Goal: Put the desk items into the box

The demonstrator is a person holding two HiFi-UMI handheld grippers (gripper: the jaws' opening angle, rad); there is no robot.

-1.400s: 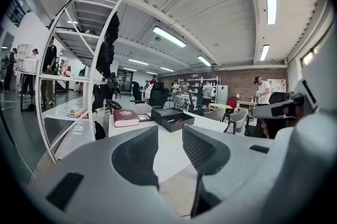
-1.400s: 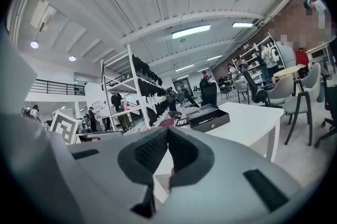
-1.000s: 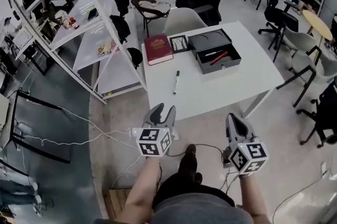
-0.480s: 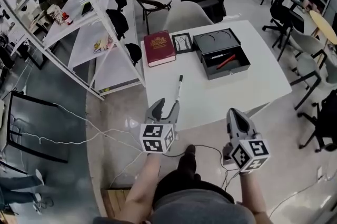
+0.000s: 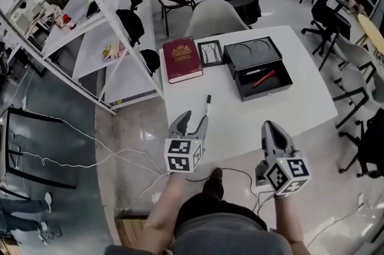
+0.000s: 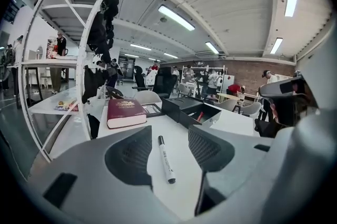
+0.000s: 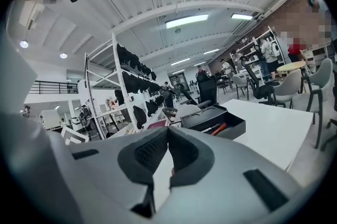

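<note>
Now your left gripper (image 5: 193, 120), jaws just opened wide, holds nothing between them; marker (image 5: 206, 105) lies just ahead at 12 o'clock; right gripper (image 5: 270, 126) closed, empty.

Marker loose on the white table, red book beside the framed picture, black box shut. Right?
The black box is open, not shut: the head view shows pens lying inside it. The marker is loose on the white table, and the red book sits beside the framed picture.
</note>
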